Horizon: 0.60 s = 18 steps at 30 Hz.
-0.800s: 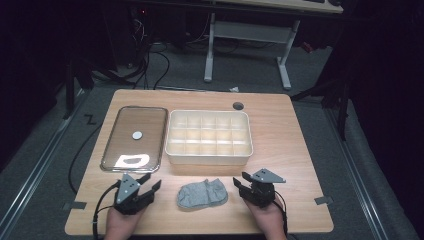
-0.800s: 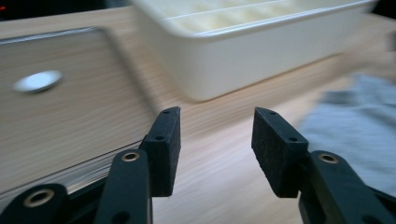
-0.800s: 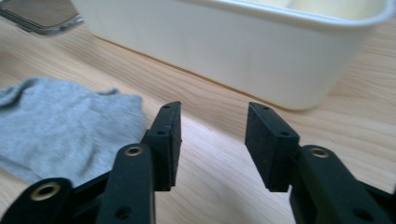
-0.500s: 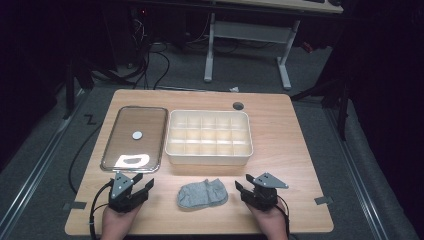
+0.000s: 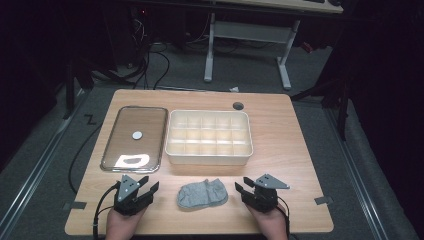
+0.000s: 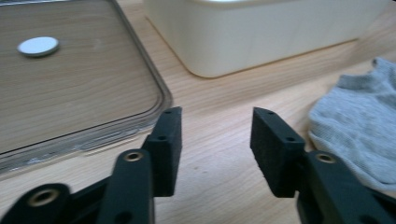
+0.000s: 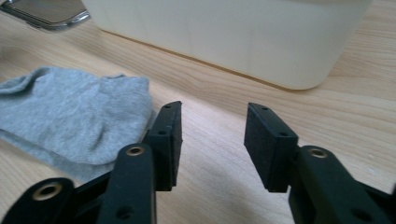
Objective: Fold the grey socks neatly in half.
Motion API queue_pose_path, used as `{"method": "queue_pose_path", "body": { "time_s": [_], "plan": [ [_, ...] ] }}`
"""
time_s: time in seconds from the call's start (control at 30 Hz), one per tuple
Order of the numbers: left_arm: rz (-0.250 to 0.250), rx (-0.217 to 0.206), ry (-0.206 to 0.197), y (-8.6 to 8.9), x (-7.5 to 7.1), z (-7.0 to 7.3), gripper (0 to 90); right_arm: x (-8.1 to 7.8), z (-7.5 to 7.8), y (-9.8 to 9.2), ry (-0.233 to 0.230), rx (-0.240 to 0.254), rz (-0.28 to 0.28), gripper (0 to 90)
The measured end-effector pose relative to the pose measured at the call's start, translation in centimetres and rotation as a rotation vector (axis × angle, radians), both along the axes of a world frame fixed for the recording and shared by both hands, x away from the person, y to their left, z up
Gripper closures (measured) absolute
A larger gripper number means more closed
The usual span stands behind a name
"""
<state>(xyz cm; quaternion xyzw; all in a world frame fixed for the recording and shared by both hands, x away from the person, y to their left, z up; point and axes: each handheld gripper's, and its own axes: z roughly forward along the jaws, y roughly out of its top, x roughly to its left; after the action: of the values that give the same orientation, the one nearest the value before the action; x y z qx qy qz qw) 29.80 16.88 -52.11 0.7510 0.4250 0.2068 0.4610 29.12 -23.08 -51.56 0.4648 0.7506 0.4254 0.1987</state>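
- Sock (image 5: 202, 194), grey and crumpled flat, lies on the table's near edge between your two grippers, touching neither; it sits just in front of the cream box.
- Your left gripper (image 5: 145, 189) rests low over the wood to the sock's left, jaws standing apart with nothing but bare tabletop between them, as the left gripper view (image 6: 217, 135) confirms.
- Your right gripper (image 5: 242, 190) sits to the sock's right, jaws likewise apart and empty; in the right gripper view (image 7: 212, 133) the sock's edge lies just beside one jaw, and you cannot tell whether they touch.
- Behind the sock stands the cream box (image 5: 209, 158), divided into small compartments, upright and lidless.
- To the box's left lies a clear lid (image 5: 150, 137) flat on the table, a small white disc (image 5: 137, 135) at its middle and a bright glare patch near its front edge.
- The table (image 5: 290, 145) is light wood with a round dark grommet (image 5: 238, 106) near the far edge.
- Around it you have grey carpet, cables on the floor and the white legs of a second desk (image 5: 210, 55) behind.
- The room's edges are dark and hard to make out; your forearms are cut off at the bottom of the high view.
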Motion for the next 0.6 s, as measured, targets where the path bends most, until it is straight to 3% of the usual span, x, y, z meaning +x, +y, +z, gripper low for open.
{"method": "queue_pose_path", "body": {
  "time_s": [0.13, 0.17, 0.27, 0.4, 0.6],
  "plan": [
    [-0.059, 0.0, -0.001, -1.4, -0.3, 0.3, 65.9, 0.0, 0.4, 0.7, 0.011, 0.057, 0.032, 64.4],
    [-0.059, 0.0, -0.001, -1.4, -0.3, 0.3, 67.6, 0.0, 0.4, 0.7, 0.011, 0.057, 0.032, 64.4],
    [-0.131, 0.021, -0.007, -3.4, -0.8, 0.6, 72.5, 0.0, 0.6, 1.7, 0.026, 0.061, 0.052, 69.9],
    [-0.18, 0.033, -0.015, -5.3, -1.4, 0.8, 76.0, -0.1, 0.7, 2.5, 0.043, 0.063, 0.064, 71.3],
    [-0.243, 0.094, -0.022, -8.0, -1.9, 0.2, 74.4, -0.2, 0.6, 3.5, 0.081, 0.051, 0.063, 70.9]
  ]
}}
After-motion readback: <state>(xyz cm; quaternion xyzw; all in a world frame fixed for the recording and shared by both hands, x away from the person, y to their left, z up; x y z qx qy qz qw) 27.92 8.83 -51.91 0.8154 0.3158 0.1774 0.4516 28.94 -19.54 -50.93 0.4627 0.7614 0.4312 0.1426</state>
